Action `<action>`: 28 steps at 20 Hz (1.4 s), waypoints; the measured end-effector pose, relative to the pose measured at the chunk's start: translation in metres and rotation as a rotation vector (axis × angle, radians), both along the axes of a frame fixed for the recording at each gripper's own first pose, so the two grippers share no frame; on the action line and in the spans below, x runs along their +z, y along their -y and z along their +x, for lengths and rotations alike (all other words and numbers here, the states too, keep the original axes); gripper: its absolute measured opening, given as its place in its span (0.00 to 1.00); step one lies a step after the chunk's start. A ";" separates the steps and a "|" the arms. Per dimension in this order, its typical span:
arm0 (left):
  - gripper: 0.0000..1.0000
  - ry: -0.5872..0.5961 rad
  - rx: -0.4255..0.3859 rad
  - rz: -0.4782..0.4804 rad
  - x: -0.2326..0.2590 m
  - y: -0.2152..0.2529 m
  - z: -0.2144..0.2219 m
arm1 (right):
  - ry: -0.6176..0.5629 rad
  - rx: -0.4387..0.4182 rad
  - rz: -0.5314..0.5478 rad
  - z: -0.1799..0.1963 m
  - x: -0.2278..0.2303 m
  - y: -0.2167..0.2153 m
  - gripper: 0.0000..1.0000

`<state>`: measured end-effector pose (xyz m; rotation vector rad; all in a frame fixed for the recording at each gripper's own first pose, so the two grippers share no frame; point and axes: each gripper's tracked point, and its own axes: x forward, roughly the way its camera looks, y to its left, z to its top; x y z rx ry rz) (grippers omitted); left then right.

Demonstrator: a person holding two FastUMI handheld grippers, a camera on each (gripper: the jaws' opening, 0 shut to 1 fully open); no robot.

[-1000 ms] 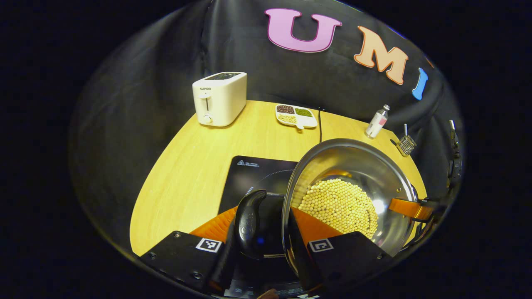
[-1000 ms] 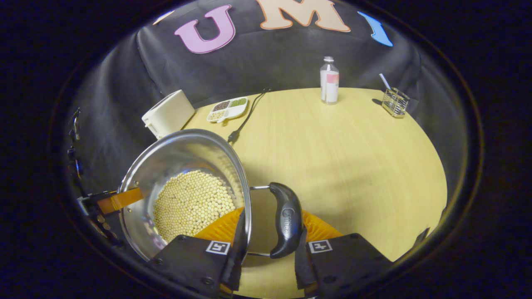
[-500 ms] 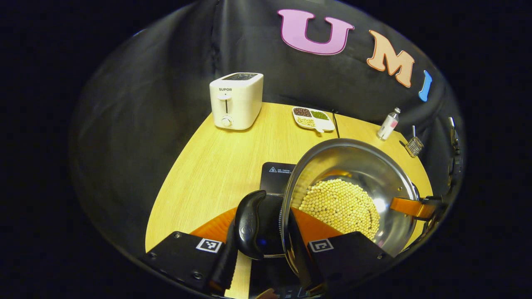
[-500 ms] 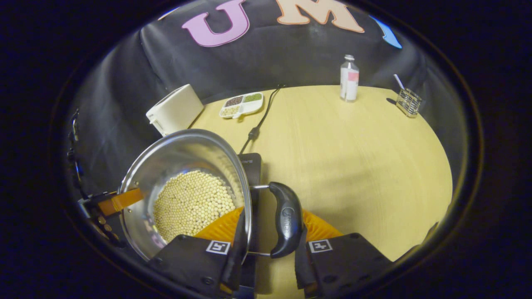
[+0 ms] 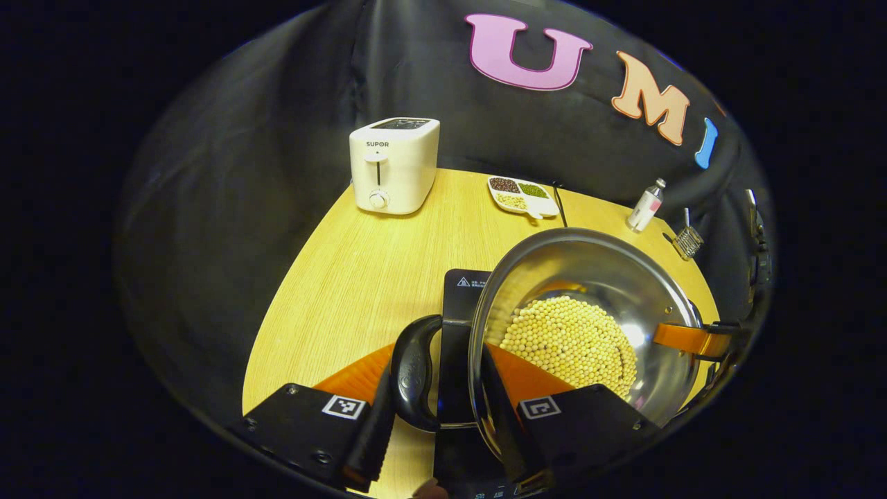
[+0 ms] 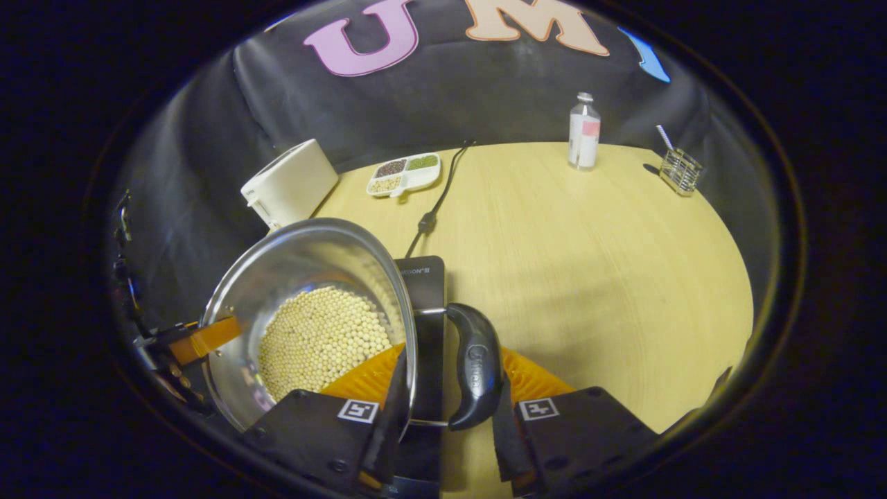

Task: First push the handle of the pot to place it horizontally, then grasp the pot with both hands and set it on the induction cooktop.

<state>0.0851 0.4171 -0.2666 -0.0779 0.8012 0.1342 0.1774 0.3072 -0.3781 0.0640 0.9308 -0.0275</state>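
Down at the near edge of the left gripper view, the left gripper (image 5: 443, 423) is pinching the pot (image 5: 589, 277) by its left handle (image 5: 414, 374), one finger outside the grip, the other inside the rim. Same story in the right gripper view: the right gripper (image 6: 443, 423) is clamped across rim and right handle (image 6: 475, 366). So both handles lie flat and the two-handed carry is on.

What's new is the cooktop (image 5: 461, 305). A second ago a broad slab of it lay left of the pot; half a second ago only a corner poked out; now a narrow strip runs under the left handle. On the right side it went from nothing to a dark strip (image 6: 424, 326) under that handle. That puts the pot over the cooktop, and by my reading close to centred. The soybeans (image 5: 568, 343) lie level.

Beyond the pot: cord (image 6: 433, 201), bean tray (image 5: 522, 196), toaster (image 5: 393, 165), bottle (image 6: 584, 132) and wire rack (image 6: 678, 171), all where they stood.
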 end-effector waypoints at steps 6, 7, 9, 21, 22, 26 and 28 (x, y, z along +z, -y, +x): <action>0.72 0.032 -0.033 0.032 0.001 -0.001 0.005 | -0.029 0.049 -0.009 -0.006 -0.011 -0.009 0.72; 0.73 0.038 -0.038 0.044 0.002 -0.001 0.006 | -0.022 0.056 -0.010 -0.005 -0.011 -0.010 0.80; 0.74 0.053 -0.049 0.063 0.005 -0.002 0.009 | -0.011 0.059 -0.013 -0.003 -0.009 -0.011 0.84; 0.99 0.099 -0.010 0.099 0.016 -0.012 0.013 | 0.029 0.051 -0.002 0.007 0.001 -0.004 0.98; 0.98 0.098 -0.013 0.108 0.018 -0.012 0.014 | 0.034 0.052 -0.001 0.007 0.003 -0.004 0.98; 0.98 0.132 -0.031 0.135 0.030 -0.009 0.020 | 0.063 0.061 -0.025 0.012 0.010 -0.001 0.98; 0.98 0.146 -0.040 0.148 0.037 -0.005 0.020 | 0.088 0.074 -0.037 0.016 0.019 0.001 0.98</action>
